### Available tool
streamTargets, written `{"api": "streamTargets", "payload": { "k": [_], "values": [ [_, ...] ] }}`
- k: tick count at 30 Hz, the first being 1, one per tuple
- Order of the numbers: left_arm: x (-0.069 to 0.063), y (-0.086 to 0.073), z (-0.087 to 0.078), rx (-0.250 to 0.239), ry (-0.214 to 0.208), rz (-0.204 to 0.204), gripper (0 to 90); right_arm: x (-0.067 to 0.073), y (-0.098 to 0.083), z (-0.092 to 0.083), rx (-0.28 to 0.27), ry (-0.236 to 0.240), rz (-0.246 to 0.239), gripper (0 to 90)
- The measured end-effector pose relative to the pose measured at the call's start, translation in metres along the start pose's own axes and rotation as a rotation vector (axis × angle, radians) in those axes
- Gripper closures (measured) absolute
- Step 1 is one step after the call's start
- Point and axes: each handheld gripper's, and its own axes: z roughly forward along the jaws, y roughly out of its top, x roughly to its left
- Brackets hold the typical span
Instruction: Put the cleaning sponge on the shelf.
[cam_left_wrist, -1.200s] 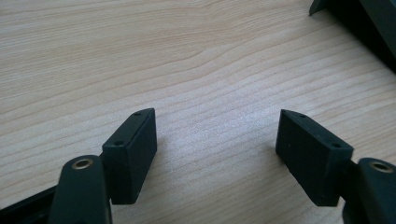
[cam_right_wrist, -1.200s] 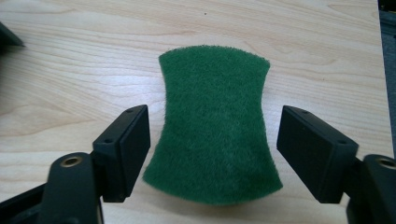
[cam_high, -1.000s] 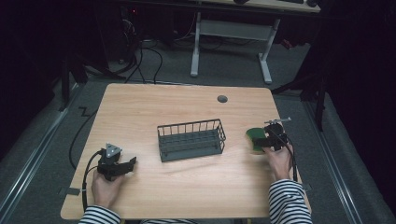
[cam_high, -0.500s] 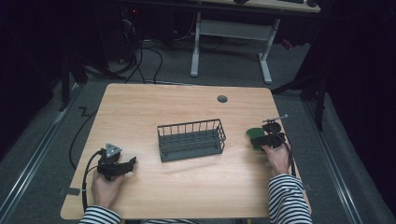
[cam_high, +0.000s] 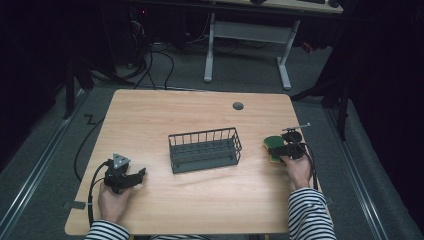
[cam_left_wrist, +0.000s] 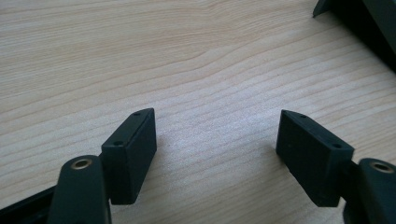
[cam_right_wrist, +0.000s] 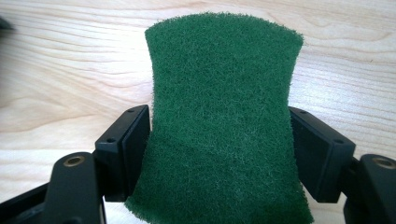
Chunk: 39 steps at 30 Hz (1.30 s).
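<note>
- Left gripper (cam_high: 131, 176): rests near the front-left corner of the table (cam_high: 150, 120), held in the left hand (cam_high: 114, 201). In the left gripper view the jaws stand spread wide with bare wood between them; nothing is gripped.
- Left arm pose: striped sleeve (cam_high: 105, 231) enters from the bottom edge, forearm low, jaws pointing right across the table toward the wire basket (cam_high: 204, 149), well apart from it. A dark corner of the basket shows at top right of the left gripper view.
- Wire basket: centre of the table, upright, looks empty from above.
- Green sponge (cam_right_wrist: 219, 126): on the table at the right edge, right of the basket and apart from it; a yellow underside shows in the high view (cam_high: 272, 145).
- Right gripper (cam_high: 289, 149): jaws have just been closing, and the sponge sits between them. Pads (cam_right_wrist: 135, 140) meet both sides and the sponge is waisted in where they press, so I read it as pinched.
- Right arm pose: right hand (cam_high: 298, 170) behind the gripper, forearm coming in from the bottom right, jaws pointing away from the person and slightly down over the sponge.
- Risk 1: soft foam yields under the pads; a light squeeze could let it slip or twist out on lifting.
- Risk 2: the grip sits on the near half, so the far end may droop and catch the basket rim if carried low.
- Risk 3: the cable (cam_high: 312, 165) trailing by the wrist could snag.
</note>
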Motion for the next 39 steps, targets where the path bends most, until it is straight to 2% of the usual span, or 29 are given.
{"api": "streamTargets", "payload": {
  "k": [7,11,16,19,23,29,30,32,36,38,39],
  "values": [
    [0.000,0.000,0.000,0.001,-0.001,0.002,28.8,0.009,-0.002,-0.018,-0.030,0.030,-0.041,27.2],
    [0.000,0.000,0.000,0.001,-0.001,0.002,28.5,0.016,-0.004,-0.028,-0.044,0.064,-0.065,27.2],
    [0.000,0.000,0.000,0.001,0.000,0.002,28.5,0.021,-0.003,-0.035,-0.057,0.079,-0.078,27.2],
    [0.000,0.000,0.000,0.001,-0.001,0.002,28.4,0.027,0.000,-0.047,-0.094,0.092,-0.092,27.2],
    [0.000,0.000,0.000,0.001,-0.002,0.002,28.3,0.033,0.002,-0.055,-0.110,0.120,-0.106,27.2],
    [0.000,0.000,0.000,0.002,0.000,0.003,28.2,0.048,0.010,-0.066,-0.122,0.121,-0.153,27.3],
    [-0.001,0.000,0.000,0.003,0.002,0.005,27.6,0.055,0.012,-0.070,-0.128,0.126,-0.171,27.3],
    [-0.001,0.000,0.000,0.002,0.002,0.004,27.7,0.058,0.013,-0.071,-0.130,0.137,-0.177,27.3],
    [-0.001,0.000,0.000,0.002,0.001,0.003,27.6,0.076,0.020,-0.083,-0.156,0.174,-0.213,27.2],
    [-0.001,0.000,0.000,0.002,0.000,0.003,27.6,0.079,0.022,-0.085,-0.164,0.183,-0.220,27.2],
    [-0.001,0.000,0.000,0.002,0.000,0.003,27.6,0.088,0.026,-0.090,-0.173,0.194,-0.238,27.2]
  ]
}}
